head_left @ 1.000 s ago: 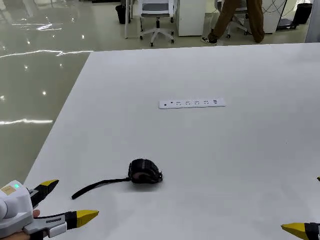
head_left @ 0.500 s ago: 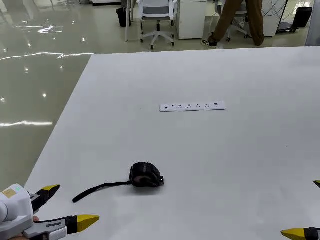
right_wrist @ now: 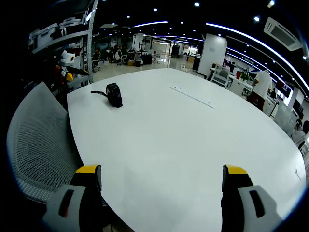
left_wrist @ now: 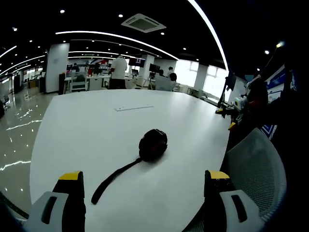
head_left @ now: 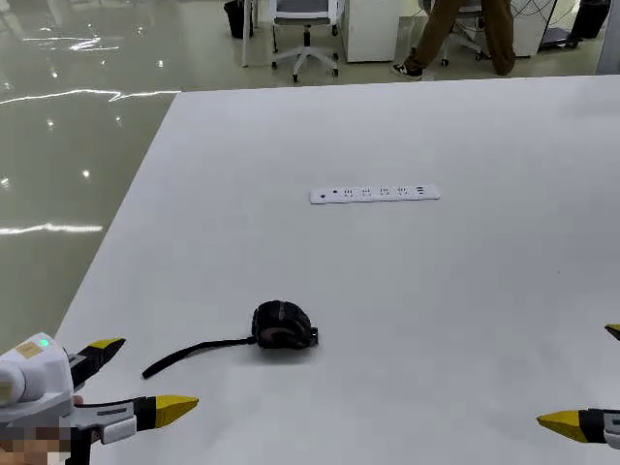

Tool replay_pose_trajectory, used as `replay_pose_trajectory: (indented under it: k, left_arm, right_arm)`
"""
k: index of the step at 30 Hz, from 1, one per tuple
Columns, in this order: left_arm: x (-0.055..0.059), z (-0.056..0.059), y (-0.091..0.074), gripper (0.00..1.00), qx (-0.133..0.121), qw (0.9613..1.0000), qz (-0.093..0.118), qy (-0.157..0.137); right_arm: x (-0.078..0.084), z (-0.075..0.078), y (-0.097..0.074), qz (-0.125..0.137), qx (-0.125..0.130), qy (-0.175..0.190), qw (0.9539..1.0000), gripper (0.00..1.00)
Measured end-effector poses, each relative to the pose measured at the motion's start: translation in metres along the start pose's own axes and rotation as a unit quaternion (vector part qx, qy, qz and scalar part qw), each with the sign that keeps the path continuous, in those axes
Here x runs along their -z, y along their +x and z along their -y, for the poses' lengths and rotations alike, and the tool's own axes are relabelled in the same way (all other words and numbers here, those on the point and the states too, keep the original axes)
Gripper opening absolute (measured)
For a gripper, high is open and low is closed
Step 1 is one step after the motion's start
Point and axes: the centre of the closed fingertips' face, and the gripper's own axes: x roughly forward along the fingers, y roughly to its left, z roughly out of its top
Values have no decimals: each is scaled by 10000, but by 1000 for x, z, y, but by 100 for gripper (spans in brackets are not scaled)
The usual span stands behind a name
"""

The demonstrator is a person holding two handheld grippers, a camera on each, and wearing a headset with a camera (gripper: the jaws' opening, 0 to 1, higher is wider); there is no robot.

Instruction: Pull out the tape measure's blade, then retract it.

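Little has changed: our left gripper point(head_left: 145, 375) and right gripper point(head_left: 583, 376) stay wide open, short of the tape measure point(head_left: 284, 325) on the bench point(head_left: 436, 281), so pulling hasn't begun.

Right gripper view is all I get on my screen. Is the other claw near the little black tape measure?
Observer: Near, but not touching. The left claw hangs open at the near edge of the table, and the tape measure lies straight ahead between the lines of its jaws.
Operator: What's the black tail on it?
Observer: That's a strap. It lies flat and runs from the tape measure back toward the left claw.
Operator: Which claw is closer?
Observer: The left one. In the head view your right claw sits much farther off, on the tape measure's other side.
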Motion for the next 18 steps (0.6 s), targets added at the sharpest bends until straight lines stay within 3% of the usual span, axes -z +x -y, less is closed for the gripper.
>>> replay_pose_trajectory:
  k: [2,4,7,8,9,11,14,16,18]
  left_arm:
    - [-1,3,10,100,177,9993,-215,241]
    - [9,1,20,100,269,9953,-725,587]
    - [23,7,35,100,602,9809,-1375,1239]
    - [27,6,41,100,679,9738,-1623,1440]
    - [26,7,45,100,756,9700,-1710,1555]
    - [13,12,59,99,971,9651,-1596,1835]
    - [-3,14,74,97,1099,9639,-1637,1789]
    - [-15,15,85,97,1209,9597,-1595,1971]
    - [-22,16,94,96,1280,9574,-1707,1945]
  right_arm:
    - [-8,-2,9,16,-144,-40,9999,100]
    - [-16,-6,18,41,-289,-115,9995,100]
    - [-28,-10,31,61,-446,-245,9987,100]
    - [-34,-13,37,57,-520,-332,9981,100]
    - [-38,-14,41,71,-569,-374,9977,100]
    - [-46,-15,52,56,-684,-486,9965,100]
    - [-58,-18,68,38,-816,-650,9945,100]
    - [-67,-19,78,44,-887,-771,9931,100]
    - [-77,-22,88,103,-994,-881,9911,100]
